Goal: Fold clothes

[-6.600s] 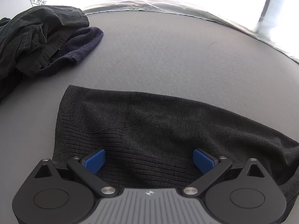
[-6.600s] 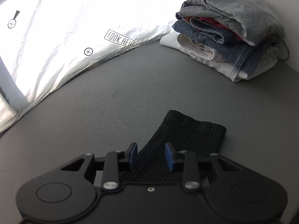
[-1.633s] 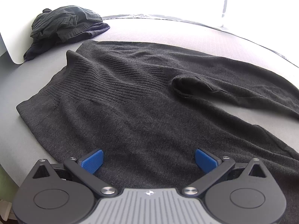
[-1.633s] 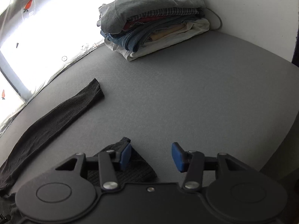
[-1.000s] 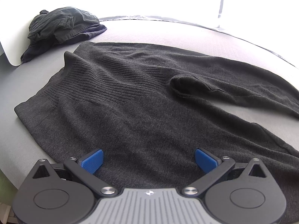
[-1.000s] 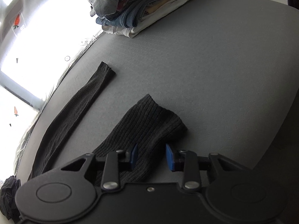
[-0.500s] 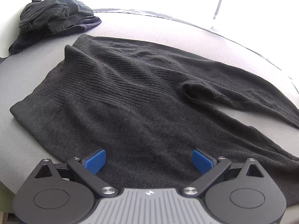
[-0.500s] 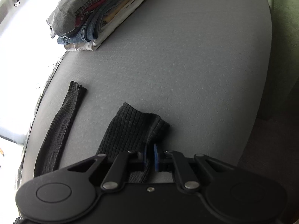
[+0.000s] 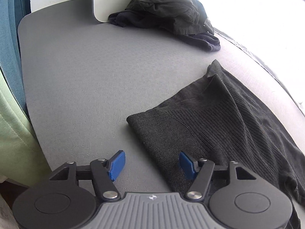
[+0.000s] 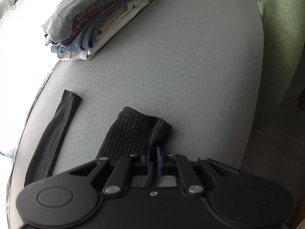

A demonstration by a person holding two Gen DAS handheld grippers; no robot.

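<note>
A dark grey ribbed sweater (image 9: 219,126) lies spread on the grey table (image 9: 85,76). My left gripper (image 9: 151,164) is open and empty, low over the table beside the sweater's near hem corner, its right finger over the fabric edge. In the right wrist view my right gripper (image 10: 153,159) is shut on the near sleeve's ribbed cuff (image 10: 137,131), which bunches up ahead of the fingers. The other sleeve (image 10: 55,131) lies flat and stretched out to the left.
A pile of dark unfolded clothes (image 9: 167,13) sits at the far side in the left wrist view. A stack of folded clothes (image 10: 95,21) stands at the far left in the right wrist view. Green upholstery (image 10: 282,38) lies beyond the table's right edge (image 10: 257,76).
My left gripper swung left, from over the sweater's body to its hem corner. My right gripper stays shut on the sleeve cuff it closed on half a second ago.
</note>
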